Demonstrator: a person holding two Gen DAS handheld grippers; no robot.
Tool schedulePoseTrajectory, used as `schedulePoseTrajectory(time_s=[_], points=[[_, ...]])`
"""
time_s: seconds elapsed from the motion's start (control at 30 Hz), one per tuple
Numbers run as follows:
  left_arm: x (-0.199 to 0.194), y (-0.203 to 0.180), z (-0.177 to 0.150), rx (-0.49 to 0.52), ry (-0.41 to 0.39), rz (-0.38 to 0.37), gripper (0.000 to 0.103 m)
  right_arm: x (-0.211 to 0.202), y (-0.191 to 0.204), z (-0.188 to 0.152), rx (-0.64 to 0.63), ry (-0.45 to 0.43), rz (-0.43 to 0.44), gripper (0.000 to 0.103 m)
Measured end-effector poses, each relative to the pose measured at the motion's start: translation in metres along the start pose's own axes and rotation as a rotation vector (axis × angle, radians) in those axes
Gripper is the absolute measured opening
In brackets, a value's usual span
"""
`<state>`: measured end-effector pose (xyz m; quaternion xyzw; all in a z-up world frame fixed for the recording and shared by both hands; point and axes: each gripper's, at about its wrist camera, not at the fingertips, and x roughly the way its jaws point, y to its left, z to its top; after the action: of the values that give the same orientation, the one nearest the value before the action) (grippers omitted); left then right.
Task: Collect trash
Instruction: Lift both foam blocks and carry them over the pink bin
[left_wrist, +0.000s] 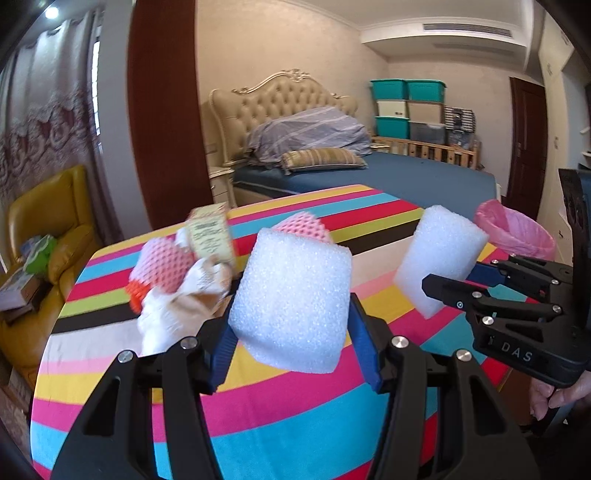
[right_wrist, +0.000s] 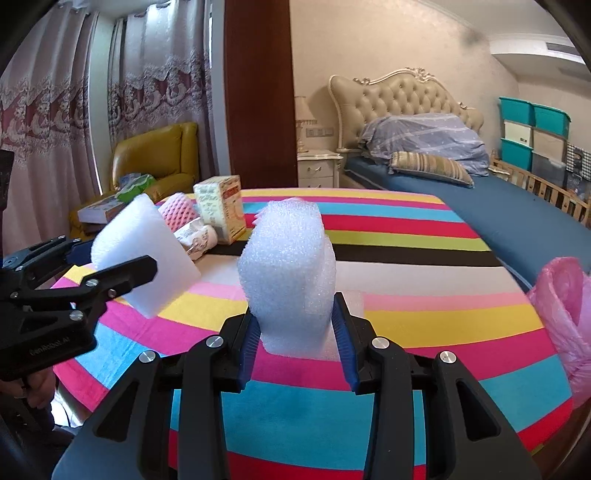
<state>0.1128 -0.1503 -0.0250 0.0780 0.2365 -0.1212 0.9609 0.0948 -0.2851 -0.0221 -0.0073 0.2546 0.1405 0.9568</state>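
Striped in pink, blue and yellow, the round tablecloth (left_wrist: 258, 413) fills the foreground of both wrist views, and right at the lens the left gripper (left_wrist: 291, 332) is clamped on a white foam block (left_wrist: 291, 299), blue pads pressing its flanks, the block lifted clear of the cloth. Just beside it, the right gripper (right_wrist: 295, 332) is squeezed onto a second foam piece (right_wrist: 288, 266), which stands up between its pads and looks slightly pinched at the base. A little further out, more trash waits on the table: pink foam netting (right_wrist: 177, 212), a crumpled wrapper (right_wrist: 195, 236) and a small carton (right_wrist: 221, 206), bunched together on the far left side. Off the table's right edge sits the bin with its pink bag (left_wrist: 517, 229), mouth open. Judging the job now, both loads want carrying to that bag one at a time, each brought well over the opening before the jaws release, since light foam can bounce off a rim. Beyond, a bed (right_wrist: 498, 199) and stacked storage boxes (left_wrist: 406, 107).
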Motion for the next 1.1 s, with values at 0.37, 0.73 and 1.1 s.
schedulePoseTrajectory(time_s=[0.37,0.73,1.1], points=[[0.033,-0.06,0.026,0.07,-0.028,-0.113,0.054,-0.03,-0.062,-0.002,0.061,-0.06,-0.124,0.037],[0.071,-0.144,0.053,0.108,-0.002,-0.27,0.054,-0.074,-0.154,-0.021,0.15,-0.082,-0.313,0.037],[0.116,-0.243,0.084,0.163,0.009,-0.428,0.054,-0.101,-0.244,-0.031,0.235,-0.1,-0.439,0.037]])
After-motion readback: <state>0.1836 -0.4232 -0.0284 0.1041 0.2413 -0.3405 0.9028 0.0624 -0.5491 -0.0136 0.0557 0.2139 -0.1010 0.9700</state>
